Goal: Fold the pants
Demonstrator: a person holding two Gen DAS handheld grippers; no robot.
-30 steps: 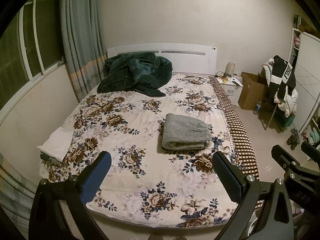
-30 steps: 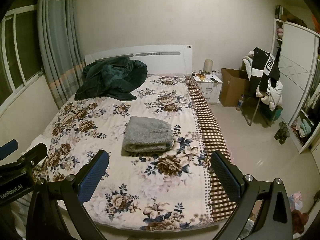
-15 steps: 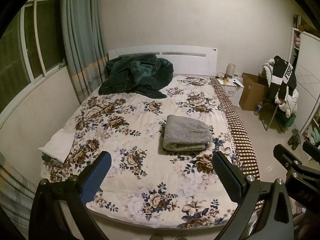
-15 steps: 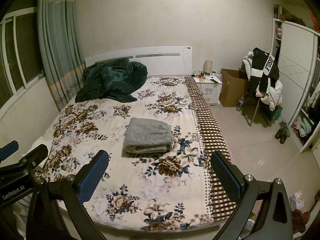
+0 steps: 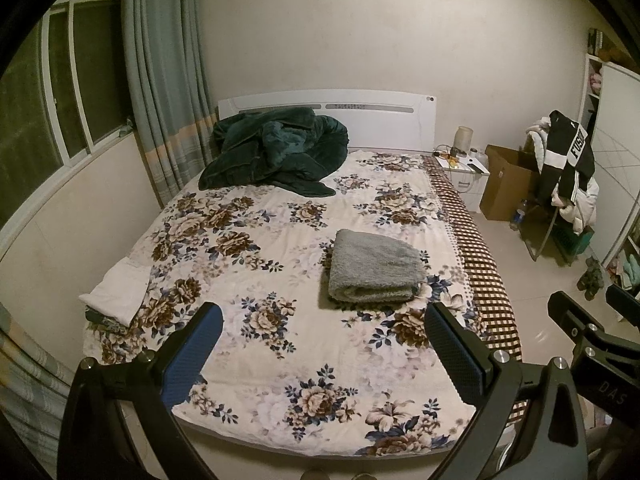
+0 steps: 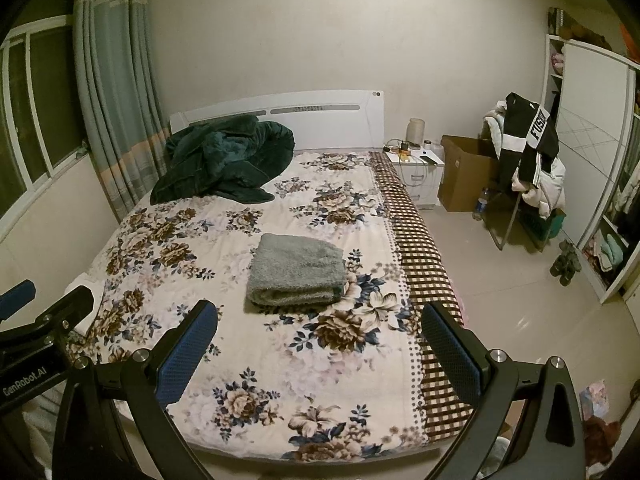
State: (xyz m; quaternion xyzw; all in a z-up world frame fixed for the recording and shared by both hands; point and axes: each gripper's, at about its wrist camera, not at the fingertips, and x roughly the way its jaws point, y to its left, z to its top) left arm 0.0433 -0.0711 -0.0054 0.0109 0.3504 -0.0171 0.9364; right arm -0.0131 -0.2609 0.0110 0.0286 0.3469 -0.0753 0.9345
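The grey fleece pants (image 5: 374, 266) lie folded into a neat rectangle on the floral bedspread (image 5: 280, 320), right of the bed's middle; they also show in the right wrist view (image 6: 296, 270). My left gripper (image 5: 320, 344) is open and empty, held back above the foot of the bed. My right gripper (image 6: 318, 342) is open and empty too, at the same distance. Each gripper shows at the edge of the other's view: the right one in the left wrist view (image 5: 592, 324), the left one in the right wrist view (image 6: 44, 312).
A dark green blanket (image 5: 272, 152) is heaped by the white headboard. A white folded cloth (image 5: 114, 294) lies at the bed's left edge. A nightstand (image 6: 418, 170), a cardboard box (image 6: 460, 172) and a chair piled with clothes (image 6: 528, 160) stand to the right, by a wardrobe (image 6: 592, 152).
Both grippers have drawn back and up a little from the bed; the pants look slightly farther and lower in view. Nothing on the bed has moved.
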